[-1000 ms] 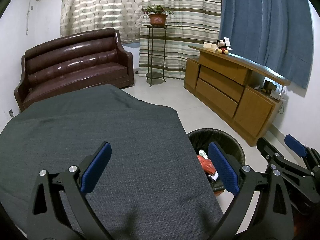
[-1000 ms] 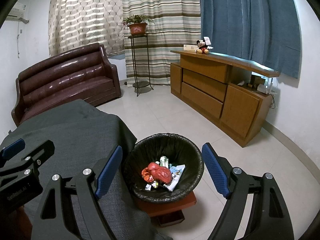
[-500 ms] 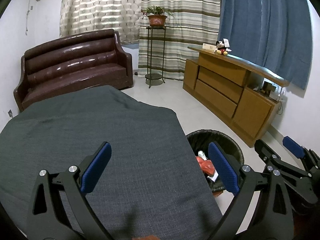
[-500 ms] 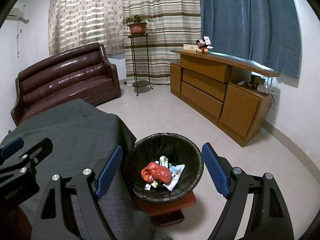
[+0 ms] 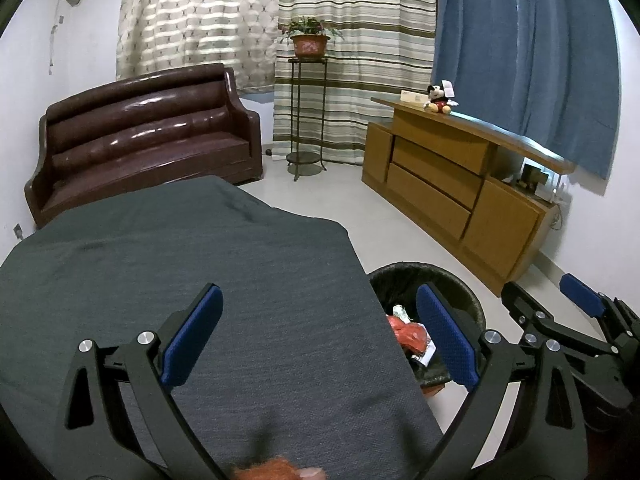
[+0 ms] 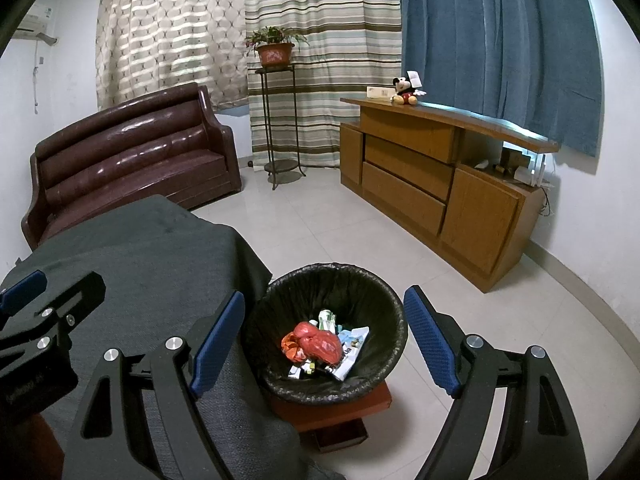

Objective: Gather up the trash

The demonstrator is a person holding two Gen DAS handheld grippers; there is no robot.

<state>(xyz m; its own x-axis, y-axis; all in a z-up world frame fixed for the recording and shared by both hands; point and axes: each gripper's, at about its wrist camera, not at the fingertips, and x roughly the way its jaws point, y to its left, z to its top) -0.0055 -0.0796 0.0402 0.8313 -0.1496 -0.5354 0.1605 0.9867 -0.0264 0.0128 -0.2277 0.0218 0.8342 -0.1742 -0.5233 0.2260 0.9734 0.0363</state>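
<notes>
Over the grey-draped table (image 5: 200,280) hovers the left gripper (image 5: 320,336), fingers spread wide and holding nothing; the right gripper (image 6: 324,340), just as wide and empty, hangs above the bin (image 6: 280,300). Trash (image 6: 316,346) lies inside the black liner: a red wad, some wrappers. No loose trash shows on the cloth, so collection looks finished or nearly so. A next move means finding more litter. The bin sits tight against the table's right edge; open tile floor (image 6: 320,220) lies beyond.

Left wrist camera looks forward over the grey cloth (image 5: 200,280); right wrist camera looks down, close on the bin (image 6: 326,320) ahead. Both share the bin.
</notes>
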